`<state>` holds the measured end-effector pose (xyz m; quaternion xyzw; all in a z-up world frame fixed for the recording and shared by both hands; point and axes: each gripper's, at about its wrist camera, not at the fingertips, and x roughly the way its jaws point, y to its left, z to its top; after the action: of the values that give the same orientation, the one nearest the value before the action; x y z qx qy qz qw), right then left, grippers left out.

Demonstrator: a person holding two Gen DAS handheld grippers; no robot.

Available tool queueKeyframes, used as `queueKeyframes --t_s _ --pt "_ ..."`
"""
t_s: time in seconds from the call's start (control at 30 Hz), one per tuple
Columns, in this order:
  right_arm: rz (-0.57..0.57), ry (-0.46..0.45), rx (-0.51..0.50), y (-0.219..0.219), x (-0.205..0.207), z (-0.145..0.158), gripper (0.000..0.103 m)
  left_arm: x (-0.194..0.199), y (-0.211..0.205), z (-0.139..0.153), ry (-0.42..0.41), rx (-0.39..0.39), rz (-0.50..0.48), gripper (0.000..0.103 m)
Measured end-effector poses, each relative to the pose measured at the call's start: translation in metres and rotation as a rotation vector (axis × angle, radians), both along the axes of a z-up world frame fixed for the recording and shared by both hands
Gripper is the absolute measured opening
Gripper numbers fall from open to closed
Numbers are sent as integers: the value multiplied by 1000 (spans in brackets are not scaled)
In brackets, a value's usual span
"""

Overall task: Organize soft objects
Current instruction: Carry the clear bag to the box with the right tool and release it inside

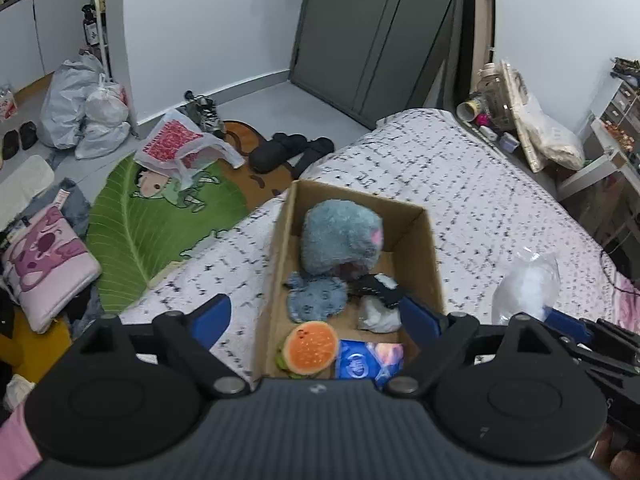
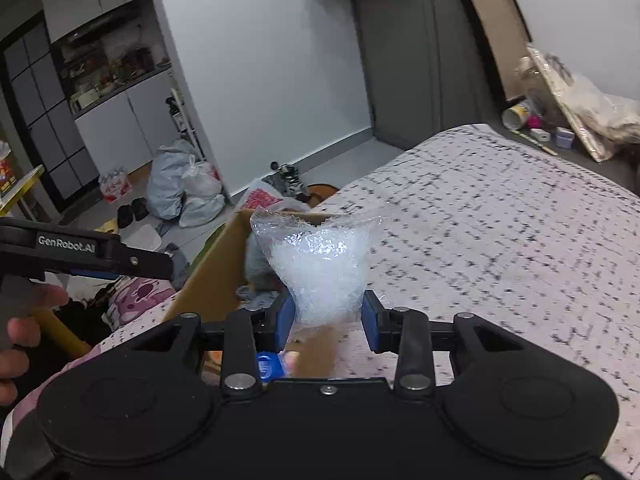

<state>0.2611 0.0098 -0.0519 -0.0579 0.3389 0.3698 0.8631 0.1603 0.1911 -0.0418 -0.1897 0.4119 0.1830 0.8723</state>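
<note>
with the right gripper point(image 2: 326, 320) clamped on the clear bag of white filling point(image 2: 320, 264) just beside the cardboard box point(image 1: 434, 256) on the bed, carry it over a bare patch inside before releasing, keeping the left gripper point(image 1: 316, 316), jaws apart and empty, clear.

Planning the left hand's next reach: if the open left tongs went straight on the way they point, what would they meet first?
Probably the small blue plush lying in the cardboard box, just ahead of the open left tongs; depth is hard to judge, so the burger toy nearer the camera might come first.
</note>
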Motion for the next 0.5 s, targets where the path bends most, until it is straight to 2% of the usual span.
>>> queueKeyframes --t_s 0.33,0.4,0.47,0.5 --pt "35 19 12 41 -7 -6 37 -8 22 -4 -29 -31 -28 100" --pt "46 17 42 45 -6 -4 40 -7 24 -5 -24 -31 -31 100" --pt "43 7 48 46 -5 -1 50 -6 25 -5 -23 -21 -31 101" --pt "31 -4 47 44 -6 2 52 -6 25 -5 -28 -19 -31 103"
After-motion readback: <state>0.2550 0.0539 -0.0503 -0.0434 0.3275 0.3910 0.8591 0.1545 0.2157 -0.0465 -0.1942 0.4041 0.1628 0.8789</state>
